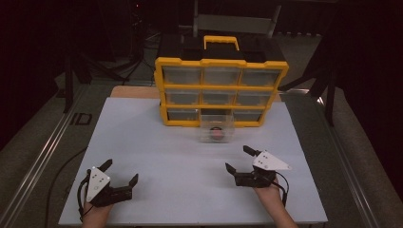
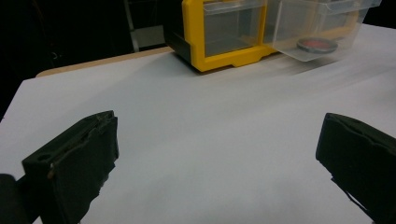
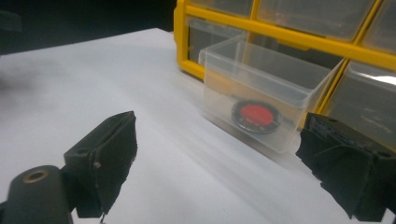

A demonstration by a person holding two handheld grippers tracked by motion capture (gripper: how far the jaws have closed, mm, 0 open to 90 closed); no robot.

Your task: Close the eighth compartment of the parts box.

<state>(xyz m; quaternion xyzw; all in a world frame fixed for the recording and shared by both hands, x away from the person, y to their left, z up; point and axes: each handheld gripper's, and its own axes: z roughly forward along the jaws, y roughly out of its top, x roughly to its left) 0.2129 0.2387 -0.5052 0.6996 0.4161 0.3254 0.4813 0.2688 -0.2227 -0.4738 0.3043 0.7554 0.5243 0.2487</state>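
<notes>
High view: a white counter (image 1: 142, 156) carries a yellow drawer organiser (image 1: 221, 90) at the back. One clear drawer (image 1: 216, 129) sits out in front of it, holding a round red-centred disc (image 1: 217, 133). Nearer the person, left gripper (image 1: 116, 176) and right gripper (image 1: 237, 159) hover, jaws wide and empty. A careless reach might tip the light drawer and spill the disc.

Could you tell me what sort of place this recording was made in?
Probably a lab or studio recording bench, not a home. A white table stands among dark curtains and stands, with metal rails on the floor. On it sits a yellow drawer organizer, one clear drawer pulled out, holding a red and black disc.
</notes>
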